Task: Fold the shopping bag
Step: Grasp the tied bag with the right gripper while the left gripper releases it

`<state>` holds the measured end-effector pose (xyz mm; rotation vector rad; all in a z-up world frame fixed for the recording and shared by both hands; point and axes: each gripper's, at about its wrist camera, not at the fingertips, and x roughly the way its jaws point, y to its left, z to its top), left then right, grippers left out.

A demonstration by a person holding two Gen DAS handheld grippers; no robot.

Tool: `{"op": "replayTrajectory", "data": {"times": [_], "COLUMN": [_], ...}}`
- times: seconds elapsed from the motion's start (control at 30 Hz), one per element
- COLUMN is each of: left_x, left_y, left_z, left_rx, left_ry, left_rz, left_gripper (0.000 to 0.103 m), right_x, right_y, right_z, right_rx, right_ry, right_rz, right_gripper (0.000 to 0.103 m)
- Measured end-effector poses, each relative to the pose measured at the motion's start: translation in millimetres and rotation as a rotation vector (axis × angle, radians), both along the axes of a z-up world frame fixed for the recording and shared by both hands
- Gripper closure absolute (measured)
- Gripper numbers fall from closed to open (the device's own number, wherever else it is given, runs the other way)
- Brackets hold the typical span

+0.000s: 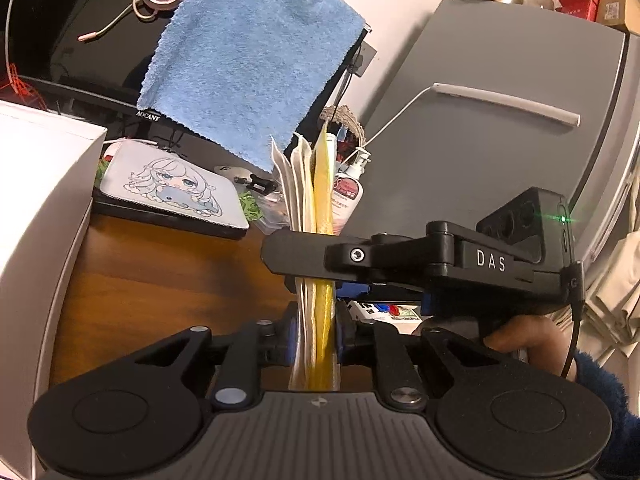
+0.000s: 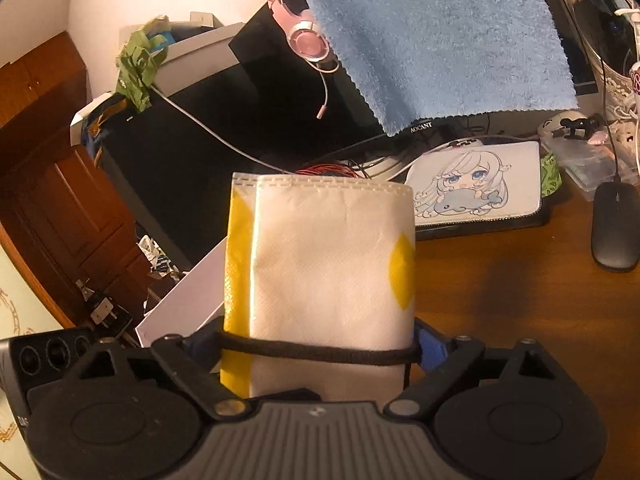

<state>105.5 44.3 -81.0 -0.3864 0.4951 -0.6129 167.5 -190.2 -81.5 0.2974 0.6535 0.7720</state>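
Observation:
The shopping bag [image 2: 328, 260] is folded into a thick white packet with yellow patches and stands upright above the wooden desk. The left wrist view shows it edge-on as white and yellow layers [image 1: 320, 184]. My left gripper [image 1: 316, 340] is shut on the packet's lower end, its blue pads pressing both faces. My right gripper [image 2: 316, 350] is open wide and straddles the packet's width. A black elastic band [image 2: 320, 353] is stretched between its fingers across the bag's face. In the left wrist view the right gripper [image 1: 296, 258] crosses in front of the bag, held by a hand in a blue fuzzy sleeve.
A blue towel [image 2: 432, 36] hangs over a black monitor [image 2: 248, 112] behind the bag. A cartoon-print pouch [image 2: 476, 184] and a dark mouse [image 2: 616, 224] lie on the desk [image 2: 500, 300]. A white box [image 1: 36, 208] stands at left and a grey cabinet [image 1: 480, 140] at right.

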Motion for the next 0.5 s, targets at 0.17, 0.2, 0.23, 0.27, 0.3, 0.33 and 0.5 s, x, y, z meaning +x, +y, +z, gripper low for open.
{"op": "replayTrajectory", "data": {"times": [0.17,0.2,0.23,0.27,0.3,0.33,0.5], "left_x": [-2,-2,-2,-2,-1,0,11], "left_y": [8,9,10,10,10,9,-3], "left_z": [2,3,4,6,7,9,11], "left_rx": [-0.012,-0.005,0.004,0.022,0.042,0.064,0.153], "left_ry": [0.012,0.024,0.039,0.054,0.070,0.084,0.168], "left_rz": [0.037,0.045,0.053,0.066,0.080,0.086,0.090], "left_gripper": [0.054,0.050,0.047,0.045,0.043,0.042,0.035], "right_x": [7,11,16,21,26,32,64], "right_y": [0,-1,-3,-4,-4,-3,12], "right_z": [7,12,17,22,29,36,38], "right_rx": [-0.013,-0.040,-0.071,-0.108,-0.170,-0.243,-0.594], "right_ry": [-0.006,-0.008,-0.009,-0.009,-0.014,-0.021,0.069], "right_rz": [-0.027,-0.032,-0.033,-0.036,-0.026,-0.011,0.090], "right_gripper": [0.014,0.015,0.015,0.015,0.014,0.014,0.014]}}
